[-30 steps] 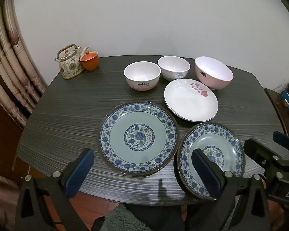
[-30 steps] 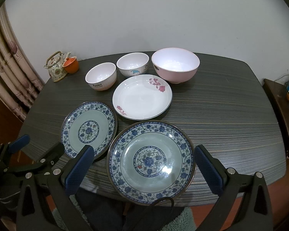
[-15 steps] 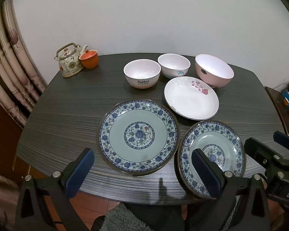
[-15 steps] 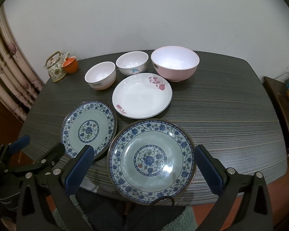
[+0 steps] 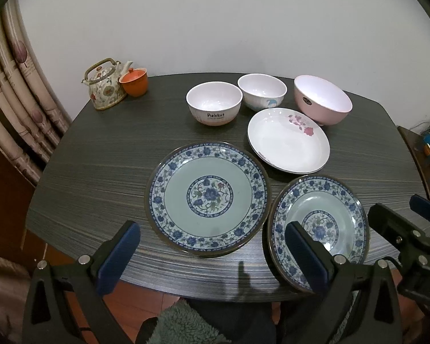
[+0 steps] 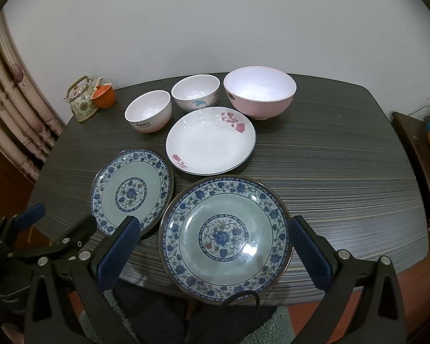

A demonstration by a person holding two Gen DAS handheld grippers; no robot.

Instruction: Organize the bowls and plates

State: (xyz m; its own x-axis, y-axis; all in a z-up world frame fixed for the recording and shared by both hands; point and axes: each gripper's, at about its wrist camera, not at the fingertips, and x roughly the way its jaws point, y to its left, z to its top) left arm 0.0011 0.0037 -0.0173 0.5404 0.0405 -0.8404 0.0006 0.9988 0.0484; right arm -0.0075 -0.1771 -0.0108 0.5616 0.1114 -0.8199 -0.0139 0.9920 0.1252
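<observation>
Two blue-flowered plates lie side by side at the table's near edge: the left plate (image 5: 207, 197) (image 6: 132, 192) and the right plate (image 5: 318, 229) (image 6: 225, 236). Behind them sits a white plate with pink flowers (image 5: 288, 143) (image 6: 210, 143). Further back stand a "Rabbit" bowl (image 5: 214, 107) (image 6: 148, 114), a white bowl (image 5: 262, 91) (image 6: 195, 91) and a larger pink bowl (image 5: 322, 103) (image 6: 259, 96). My left gripper (image 5: 212, 258) (image 6: 43, 229) hangs open just short of the left plate. My right gripper (image 6: 213, 253) (image 5: 401, 229) hangs open over the near rim of the right plate. Neither holds anything.
A flowered teapot (image 5: 104, 91) and an orange cup (image 5: 134, 84) stand at the back left corner of the dark wooden table (image 5: 100, 172). Curtains (image 5: 11, 91) hang to the left, and a side cabinet (image 6: 415, 143) stands to the right. A white wall is behind.
Both views sway only slightly. Nothing on the table has moved, and both grippers stay open in about the same place.
</observation>
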